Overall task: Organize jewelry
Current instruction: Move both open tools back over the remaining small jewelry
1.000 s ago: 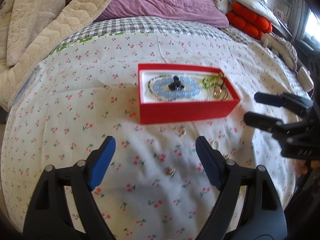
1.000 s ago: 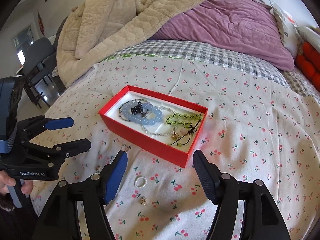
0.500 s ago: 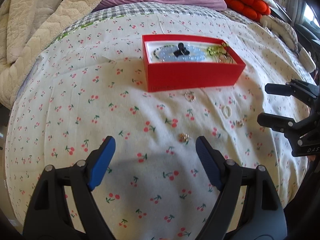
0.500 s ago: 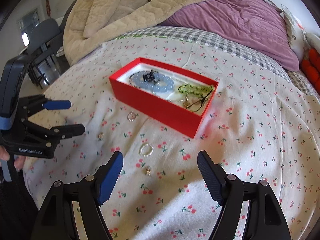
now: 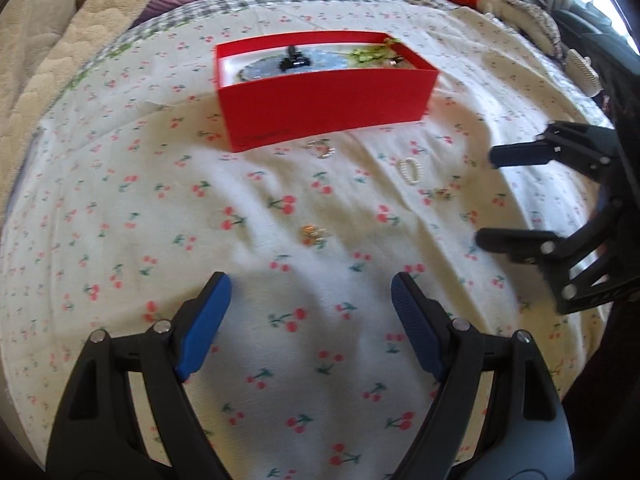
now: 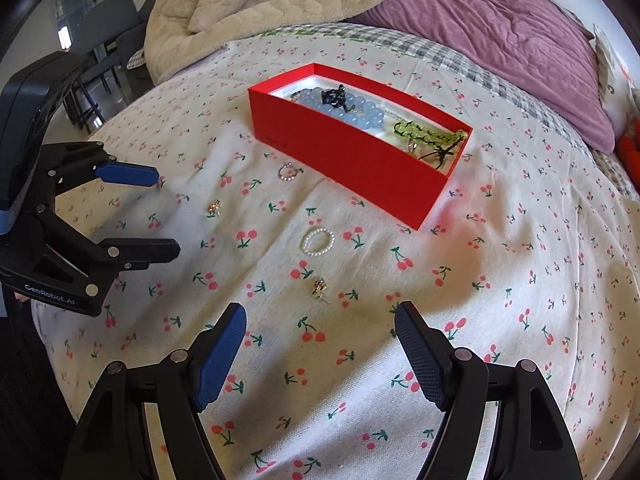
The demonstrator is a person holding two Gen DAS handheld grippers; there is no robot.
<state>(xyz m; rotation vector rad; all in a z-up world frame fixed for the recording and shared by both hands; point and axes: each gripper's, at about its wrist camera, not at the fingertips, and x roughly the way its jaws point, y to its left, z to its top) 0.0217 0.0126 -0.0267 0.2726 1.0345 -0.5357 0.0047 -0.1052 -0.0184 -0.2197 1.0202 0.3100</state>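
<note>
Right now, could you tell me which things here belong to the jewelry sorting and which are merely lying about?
Job:
red box
pearl ring
crystal ring
gold earring
gold charm
both open grippers

Lying about:
beige blanket
purple duvet
chair

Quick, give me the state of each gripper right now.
Left gripper: open, holding nothing, above the bedsheet.
Right gripper: open, holding nothing, a small gold ring ahead of its fingertips.

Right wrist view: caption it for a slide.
Both grippers, right and left, open above four small pieces beside a red box of bracelets on a cherry-print sheet.
</note>
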